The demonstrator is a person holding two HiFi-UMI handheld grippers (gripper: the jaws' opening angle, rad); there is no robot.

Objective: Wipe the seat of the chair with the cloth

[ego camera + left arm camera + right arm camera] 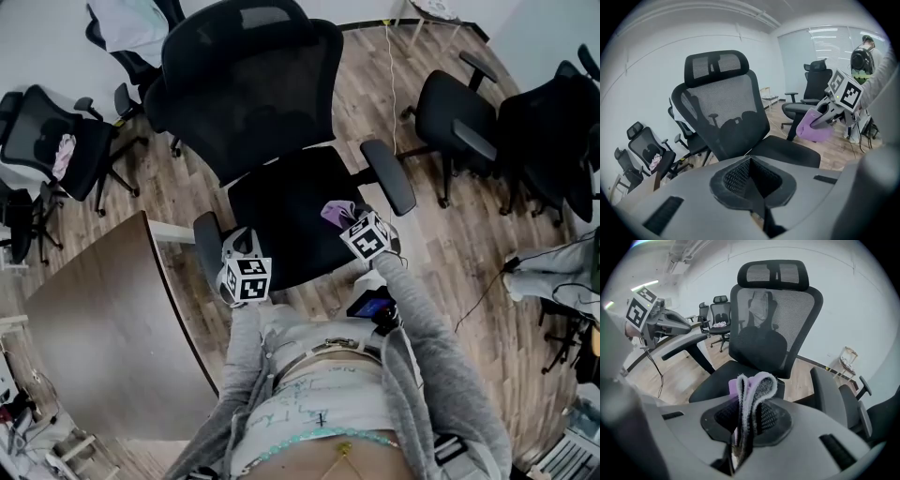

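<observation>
Above the black seat [286, 220] on wood floor [441, 258], right tongs [744, 416] tight on cloth [758, 384], left tongs [752, 177] together

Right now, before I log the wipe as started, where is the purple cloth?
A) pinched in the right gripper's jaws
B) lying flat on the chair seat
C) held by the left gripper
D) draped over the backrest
A: the right gripper view shows the cloth folded and clamped between the jaws of the right gripper, while the left gripper has its jaws together with nothing in them.
</observation>
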